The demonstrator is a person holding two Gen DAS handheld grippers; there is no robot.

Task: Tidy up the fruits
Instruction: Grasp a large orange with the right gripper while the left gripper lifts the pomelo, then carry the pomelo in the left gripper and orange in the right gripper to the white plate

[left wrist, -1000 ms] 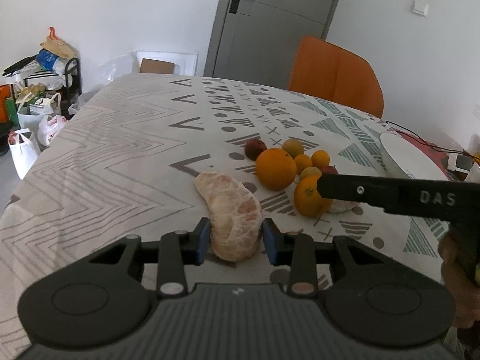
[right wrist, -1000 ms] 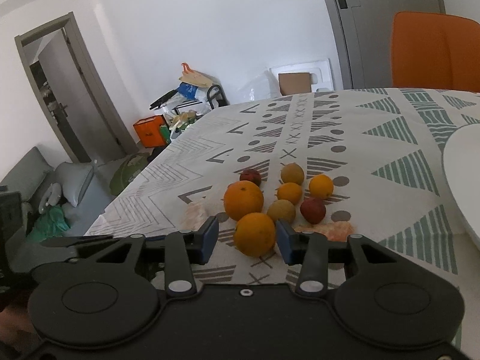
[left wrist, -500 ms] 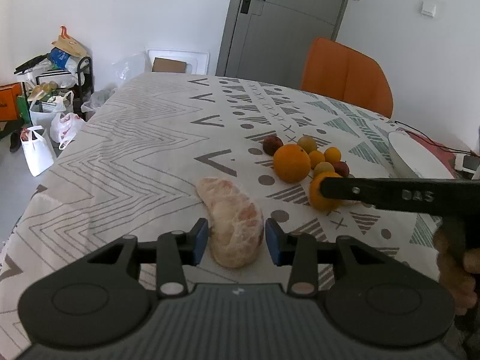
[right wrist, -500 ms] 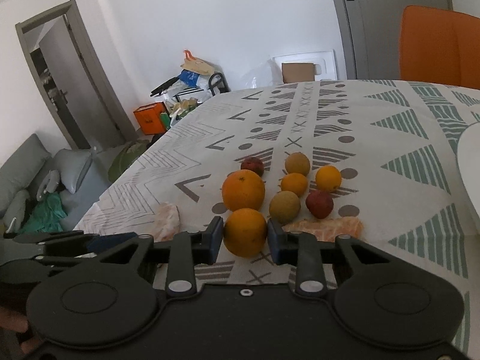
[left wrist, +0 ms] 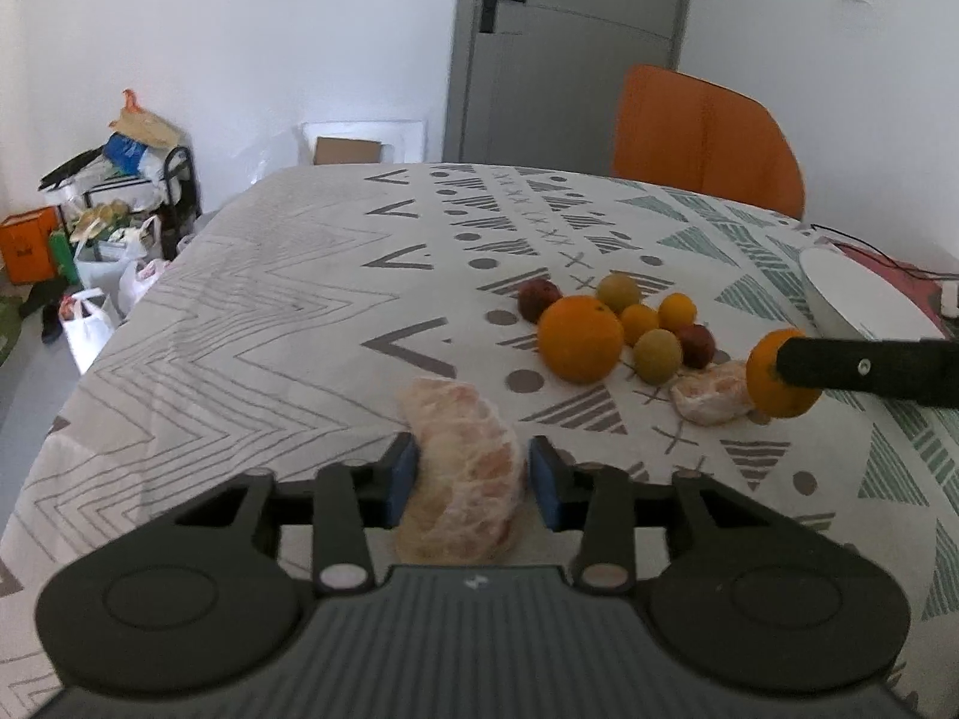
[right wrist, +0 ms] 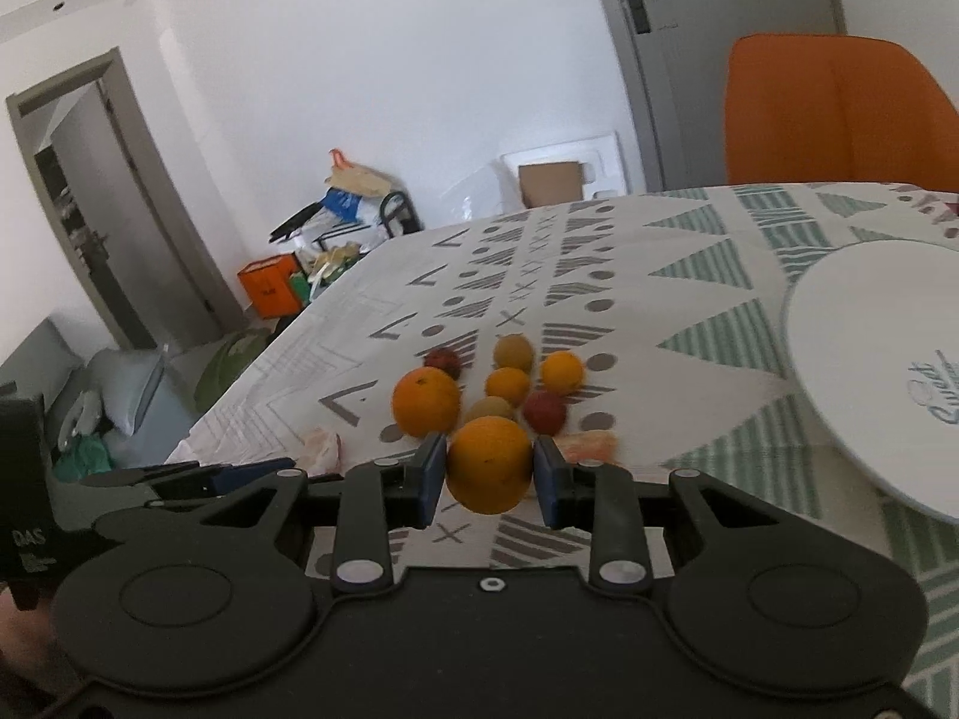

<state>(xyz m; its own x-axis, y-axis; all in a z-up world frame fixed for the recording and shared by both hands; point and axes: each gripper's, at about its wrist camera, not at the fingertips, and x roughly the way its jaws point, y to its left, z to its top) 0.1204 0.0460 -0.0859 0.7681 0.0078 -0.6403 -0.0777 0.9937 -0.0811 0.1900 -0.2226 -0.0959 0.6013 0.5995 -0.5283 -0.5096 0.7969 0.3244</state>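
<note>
My left gripper is shut on a peeled pomelo segment, held just above the patterned tablecloth. My right gripper is shut on an orange and holds it lifted off the table; that orange also shows in the left wrist view. A cluster of fruit lies on the cloth: a big orange, small oranges, greenish fruits and red plums. A second peeled segment lies beside the cluster. A white plate sits to the right.
An orange chair stands at the table's far side. Bags and clutter sit on the floor at the left. Cables and a red item lie behind the plate.
My right gripper closed on the front orange and lifted it up and to the right, toward the plate. My left gripper kept hold of the pomelo segment and drew back slightly.
</note>
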